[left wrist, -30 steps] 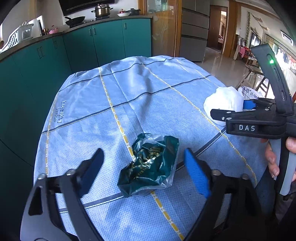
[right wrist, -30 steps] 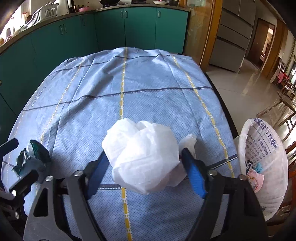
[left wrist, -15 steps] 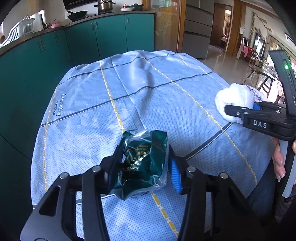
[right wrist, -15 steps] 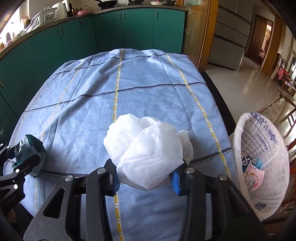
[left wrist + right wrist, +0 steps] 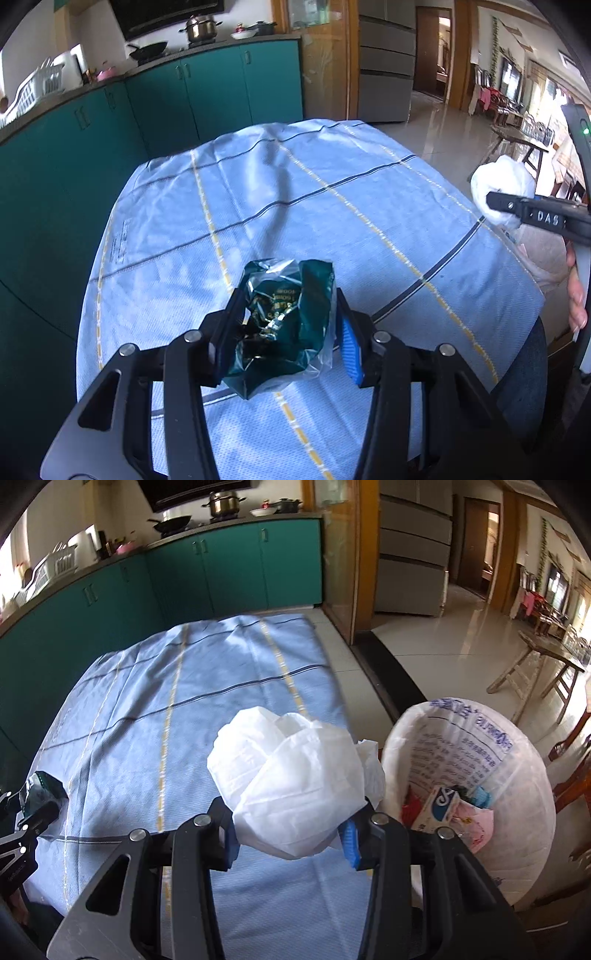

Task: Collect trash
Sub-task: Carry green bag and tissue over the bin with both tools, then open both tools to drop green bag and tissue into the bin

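Left gripper (image 5: 282,328) jaws clamp green wrapper (image 5: 284,325) | right gripper (image 5: 291,825) jaws clamp white paper wad (image 5: 295,782), hiding fingertips

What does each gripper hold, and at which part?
Left gripper: green wrapper, pinched across its crumpled sides. Right gripper: white tissue wad, clamped at its lower part.

Left wrist view: wrapper (image 5: 284,325) between left gripper (image 5: 286,332) jaws, over near end of table (image 5: 332,206). Right gripper (image 5: 517,210) at 3 o'clock, past table's right edge. Counter (image 5: 155,70) behind table, 11 o'clock.

Right wrist view: tissue wad (image 5: 295,782) in jaws; bin (image 5: 517,834) at 3 o'clock, beside table.
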Available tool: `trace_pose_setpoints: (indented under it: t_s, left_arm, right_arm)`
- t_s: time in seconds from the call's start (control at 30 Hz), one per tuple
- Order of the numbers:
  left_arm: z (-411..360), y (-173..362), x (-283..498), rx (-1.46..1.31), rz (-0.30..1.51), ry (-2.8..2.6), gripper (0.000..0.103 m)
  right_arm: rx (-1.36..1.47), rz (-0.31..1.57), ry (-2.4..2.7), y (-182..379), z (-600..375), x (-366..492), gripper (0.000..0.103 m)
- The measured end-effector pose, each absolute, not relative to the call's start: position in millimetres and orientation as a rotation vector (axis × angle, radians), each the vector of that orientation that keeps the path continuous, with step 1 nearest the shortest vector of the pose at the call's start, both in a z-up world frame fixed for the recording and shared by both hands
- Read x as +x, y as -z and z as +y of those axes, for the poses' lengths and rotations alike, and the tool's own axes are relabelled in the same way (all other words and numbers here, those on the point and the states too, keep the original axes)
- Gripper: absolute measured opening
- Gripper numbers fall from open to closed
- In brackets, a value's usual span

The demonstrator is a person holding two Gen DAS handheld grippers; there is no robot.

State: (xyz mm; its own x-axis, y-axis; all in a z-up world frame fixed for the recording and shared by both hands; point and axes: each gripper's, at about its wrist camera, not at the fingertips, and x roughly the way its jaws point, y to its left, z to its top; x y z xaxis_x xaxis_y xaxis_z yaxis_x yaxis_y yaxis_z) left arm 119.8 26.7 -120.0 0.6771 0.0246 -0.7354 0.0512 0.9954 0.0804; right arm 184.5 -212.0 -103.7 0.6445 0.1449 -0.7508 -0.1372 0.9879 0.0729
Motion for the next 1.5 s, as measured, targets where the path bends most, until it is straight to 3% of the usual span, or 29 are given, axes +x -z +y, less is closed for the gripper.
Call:
trace_pose_setpoints:
  t_s: [0.63,1.5]
  left_arm:
    - [-105.8,114.1,166.3,0.176,0.805,0.199,0.048]
    - [-245.8,104.4,217.5,0.177,0.784,0.528,0.048]
  right_arm:
    - [0.167,0.862,0.113,123.6,-397.4,161.2,0.043]
    - [0.222,0.865,0.160,137.3,-440.6,171.0,0.043]
